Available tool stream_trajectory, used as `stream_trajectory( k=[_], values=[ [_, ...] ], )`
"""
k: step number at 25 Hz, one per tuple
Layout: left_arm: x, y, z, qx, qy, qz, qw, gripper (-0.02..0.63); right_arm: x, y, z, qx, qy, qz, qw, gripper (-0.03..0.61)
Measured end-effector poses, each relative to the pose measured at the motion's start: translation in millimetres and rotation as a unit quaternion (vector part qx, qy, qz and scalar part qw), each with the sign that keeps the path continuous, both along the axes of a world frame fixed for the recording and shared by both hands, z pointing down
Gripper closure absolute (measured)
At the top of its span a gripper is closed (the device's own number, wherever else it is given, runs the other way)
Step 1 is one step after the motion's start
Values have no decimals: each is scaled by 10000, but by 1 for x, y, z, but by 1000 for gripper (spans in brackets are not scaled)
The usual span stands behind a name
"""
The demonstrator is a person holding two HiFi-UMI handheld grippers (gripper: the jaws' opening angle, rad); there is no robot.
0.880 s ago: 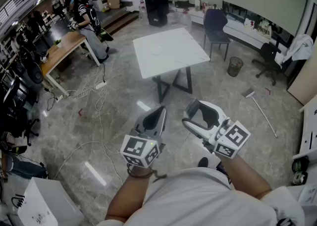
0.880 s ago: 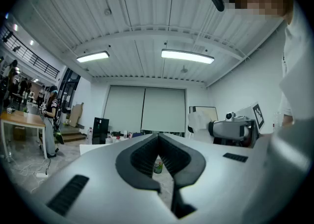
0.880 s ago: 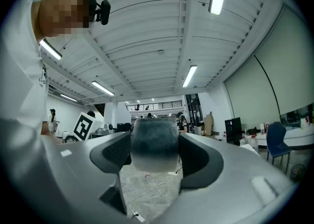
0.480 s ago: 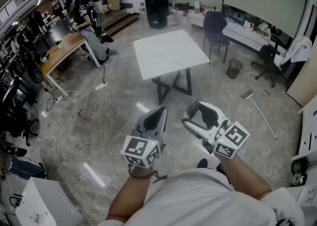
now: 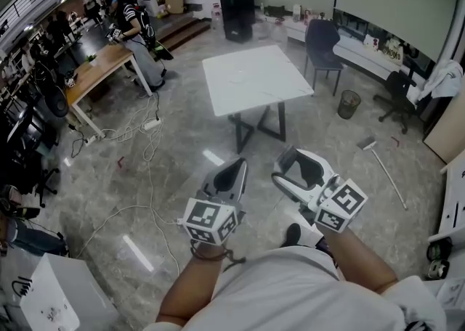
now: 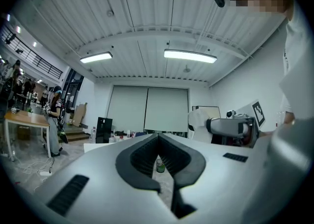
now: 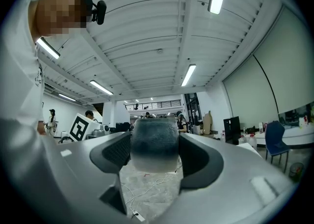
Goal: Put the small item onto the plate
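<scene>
In the head view I hold both grippers low in front of my body, above a marbled floor. My right gripper [image 5: 296, 165] is shut on a small grey, dark-banded round item [image 7: 154, 145], which fills the gap between its jaws in the right gripper view [image 7: 155, 134]. My left gripper [image 5: 234, 168] is shut with nothing in it; in the left gripper view [image 6: 158, 139] its pads meet. A white table [image 5: 254, 79] stands a few steps ahead. I cannot make out a plate on it.
A blue chair [image 5: 324, 39] and a bin [image 5: 349, 103] stand right of the table. Cables [image 5: 138, 133] trail over the floor on the left, near a wooden desk [image 5: 102, 68] with a person at it. A broom [image 5: 381, 166] lies on the right, and a white box [image 5: 51, 286] sits lower left.
The room has slid slightly in the head view as I move, and a shoe now shows below the grippers. Both grippers keep the same pose and grip.
</scene>
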State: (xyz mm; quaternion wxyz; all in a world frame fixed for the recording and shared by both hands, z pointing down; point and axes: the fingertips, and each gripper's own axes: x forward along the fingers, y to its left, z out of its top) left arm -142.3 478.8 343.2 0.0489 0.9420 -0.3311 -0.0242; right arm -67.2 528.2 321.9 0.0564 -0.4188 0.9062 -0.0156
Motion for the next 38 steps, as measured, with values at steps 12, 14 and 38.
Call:
stream_trajectory(
  k=[12, 14, 38],
  values=[
    [-5, -46, 14, -80, -121, -305, 9994, 607, 6, -53, 13, -105, -64, -220, 9997, 281],
    [1, -62, 15, -106, -146, -326, 9993, 607, 11, -70, 13, -111, -51, -251, 9996, 281],
    [224, -339, 29, -212, -366, -760, 9962, 607, 239, -350, 29, -383, -399, -750, 9957, 281]
  ],
)
